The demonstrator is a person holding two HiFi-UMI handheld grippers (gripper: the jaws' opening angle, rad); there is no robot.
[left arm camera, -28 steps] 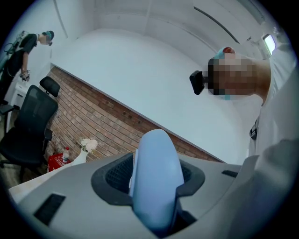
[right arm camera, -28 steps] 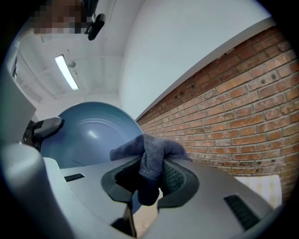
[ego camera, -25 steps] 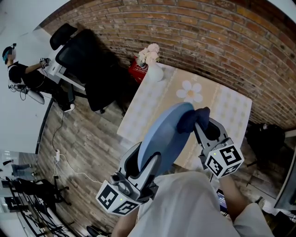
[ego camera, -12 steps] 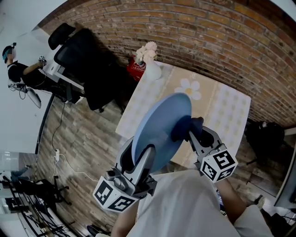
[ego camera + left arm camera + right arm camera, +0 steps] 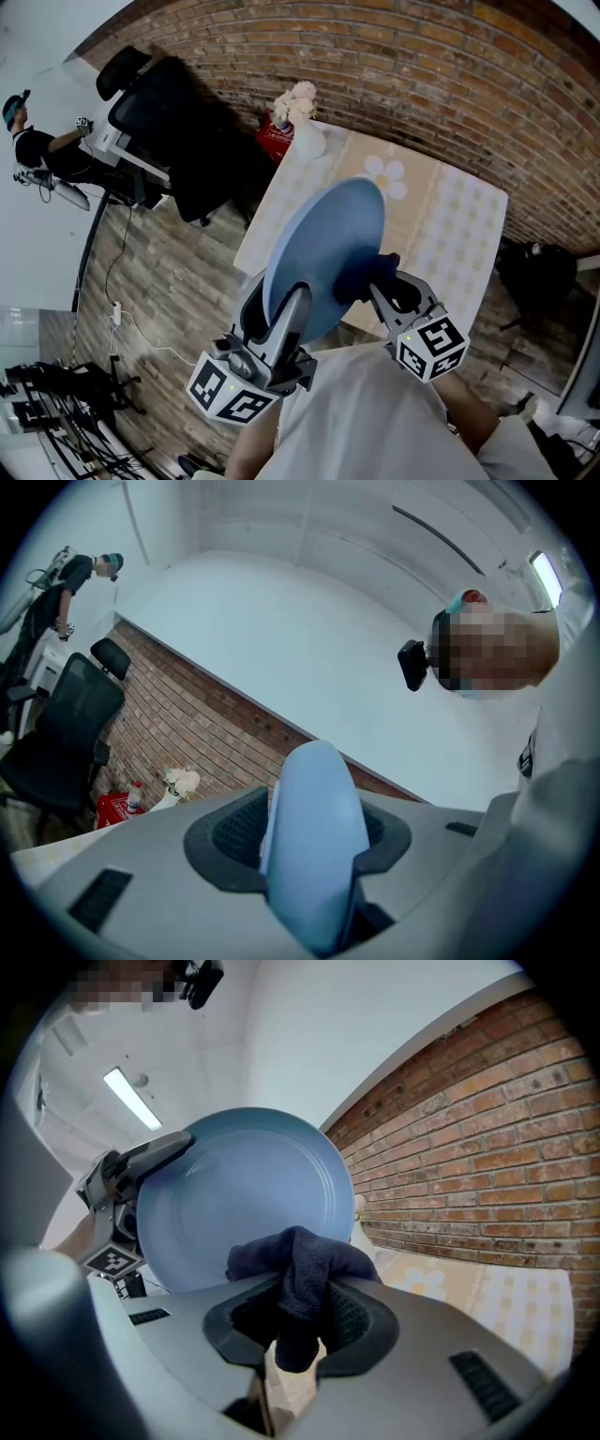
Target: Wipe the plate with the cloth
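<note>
A round light-blue plate [image 5: 323,253] is held on edge in the air above the table, its lower rim clamped in my left gripper [image 5: 292,314]. The left gripper view shows the plate's rim [image 5: 314,841] edge-on between the jaws. My right gripper [image 5: 370,286] is shut on a dark navy cloth [image 5: 361,275], which presses against the plate's lower right face. In the right gripper view the cloth [image 5: 298,1274] bunches out of the jaws in front of the plate's face [image 5: 239,1194].
Below stands a table with a pale checked cloth and a daisy print [image 5: 441,225]. A white vase of flowers [image 5: 300,117] and a red box [image 5: 272,141] sit at its far corner. A black office chair [image 5: 173,112] and a person [image 5: 37,150] are at left.
The right gripper and cloth have slid down the plate's face, from near the top rim toward the lower right. The plate has shifted slightly left in the left gripper.
</note>
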